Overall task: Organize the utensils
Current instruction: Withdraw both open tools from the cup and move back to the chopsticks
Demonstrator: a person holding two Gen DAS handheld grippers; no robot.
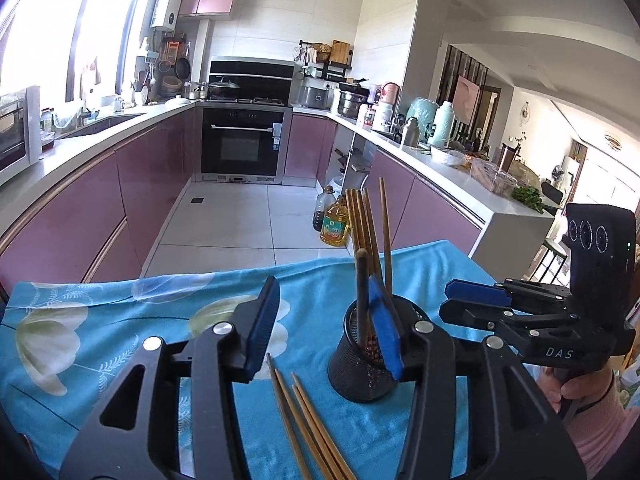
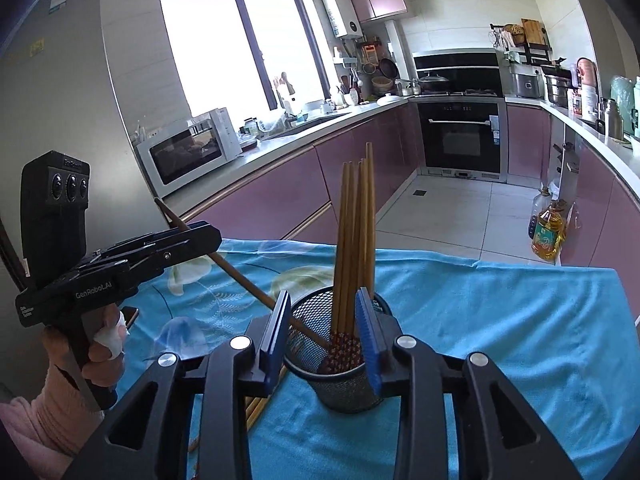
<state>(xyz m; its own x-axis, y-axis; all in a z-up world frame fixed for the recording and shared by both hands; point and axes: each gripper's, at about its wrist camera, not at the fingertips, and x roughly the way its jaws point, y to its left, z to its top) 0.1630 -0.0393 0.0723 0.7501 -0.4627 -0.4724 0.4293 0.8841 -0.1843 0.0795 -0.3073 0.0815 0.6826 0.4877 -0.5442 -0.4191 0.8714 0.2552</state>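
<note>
Kitchen bench w/ blue cloth [image 1: 120,320]: mesh cup [image 2: 336,360] holds upright chopsticks [image 2: 354,240]. Loose chopsticks [image 1: 308,428] lie left of cup, long axis toward left gripper [image 1: 324,328], the nearer. Both jaws open, empty; right gripper [image 2: 326,340] straddles cup.

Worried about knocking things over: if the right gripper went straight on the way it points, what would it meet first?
Most likely the black mesh holder, which sits between the open fingers of the right gripper, its standing chopsticks just behind; depth is uncertain.
</note>
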